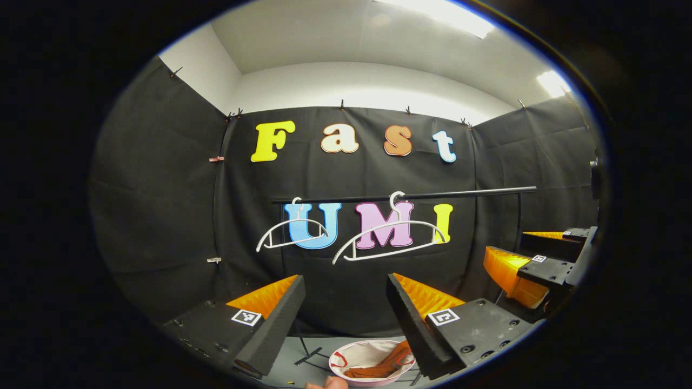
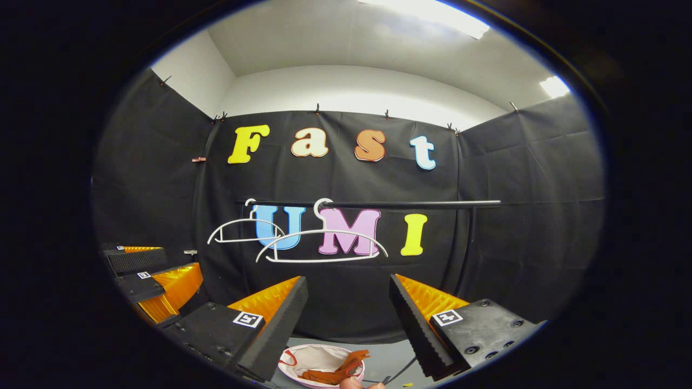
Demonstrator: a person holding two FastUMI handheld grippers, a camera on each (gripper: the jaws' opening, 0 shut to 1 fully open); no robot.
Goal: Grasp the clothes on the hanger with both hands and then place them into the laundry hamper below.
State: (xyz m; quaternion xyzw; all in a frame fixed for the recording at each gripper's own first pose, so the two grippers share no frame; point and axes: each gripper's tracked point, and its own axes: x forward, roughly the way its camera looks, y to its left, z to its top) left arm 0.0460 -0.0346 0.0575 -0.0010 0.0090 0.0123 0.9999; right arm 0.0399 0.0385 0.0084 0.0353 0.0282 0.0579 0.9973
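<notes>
Jaws of both grippers stand wide apart with nothing between them. Seen from the left gripper view, the left gripper [image 1: 345,302] points at the booth's back wall, and the right gripper [image 1: 532,265] shows at the right edge of that view, its fingers likewise spread. From the right gripper view, the right gripper [image 2: 347,305] faces the same wall, with the left gripper [image 2: 146,275] off at the left edge.

A dark clothes rail [image 1: 405,196] runs across the wall, and two white hangers hang from it, both bare: a smaller-looking one to the left [image 1: 292,233] and a nearer one to its right [image 1: 390,239], which is tilted in the left gripper view. In the right gripper view the two overlap slightly [image 2: 246,229] [image 2: 321,244].

Below, on the grey floor [image 1: 303,351], sits the round white laundry hamper [image 1: 346,357] with a red-trimmed rim. The orange-brown clothes [image 1: 386,364] lie crumpled inside it, one end draped over the rim [image 2: 338,373]. A fingertip [image 1: 327,382] shows at the bottom edge just in front of the hamper.
</notes>
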